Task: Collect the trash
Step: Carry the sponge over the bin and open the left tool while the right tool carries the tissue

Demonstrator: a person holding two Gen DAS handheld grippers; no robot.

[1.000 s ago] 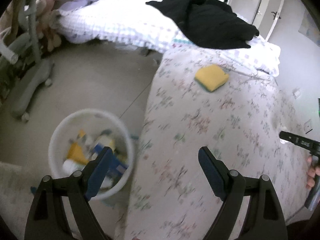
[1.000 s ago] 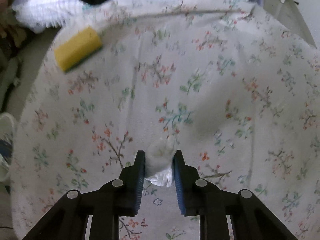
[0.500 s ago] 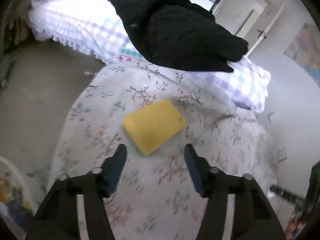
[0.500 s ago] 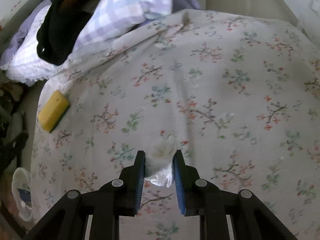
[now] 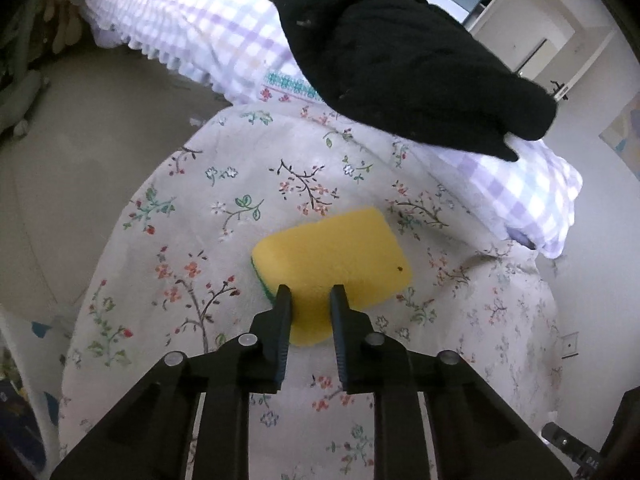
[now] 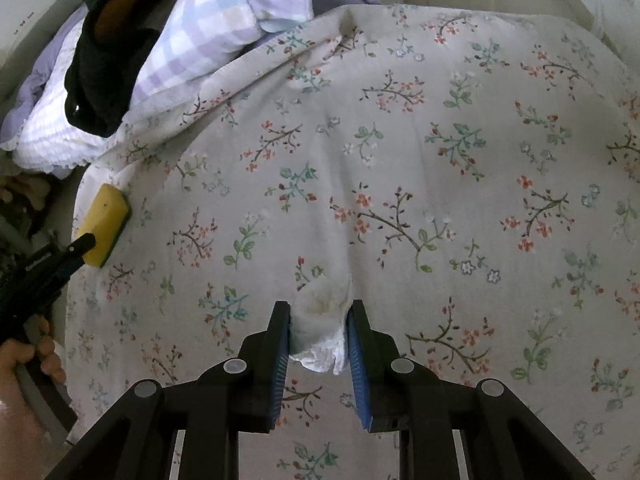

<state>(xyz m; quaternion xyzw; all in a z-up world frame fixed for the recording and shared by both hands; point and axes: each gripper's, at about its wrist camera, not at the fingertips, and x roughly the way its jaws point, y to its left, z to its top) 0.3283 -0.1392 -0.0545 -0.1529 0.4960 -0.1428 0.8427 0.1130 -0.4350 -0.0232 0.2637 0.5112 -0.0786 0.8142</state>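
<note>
A yellow sponge [image 5: 332, 248] with a green underside lies near the edge of the flowered bedspread [image 5: 240, 208]. My left gripper [image 5: 311, 294] points down at it. Its jaws are closing, and the pads press on the sponge's near end, which fills the gap between them. The right wrist view shows the same sponge [image 6: 106, 220] at far left, with a black fingertip of the left gripper against it. My right gripper [image 6: 319, 303] hangs above the middle of the bed, shut on a crumpled white tissue [image 6: 316, 336].
A black garment [image 5: 400, 52] lies over a purple checked pillow [image 5: 200, 20] at the head of the bed. Bare floor [image 5: 80, 140] runs along the left of the bed. A white bin's rim [image 5: 24, 360] shows at the lower left. A person's hand [image 6: 24, 356] holds the left gripper.
My left gripper swung from near the bin across to the sponge, came down and narrowed its wide-open jaws onto it. My right gripper shifted and rolled over the bed, still shut on the tissue.
</note>
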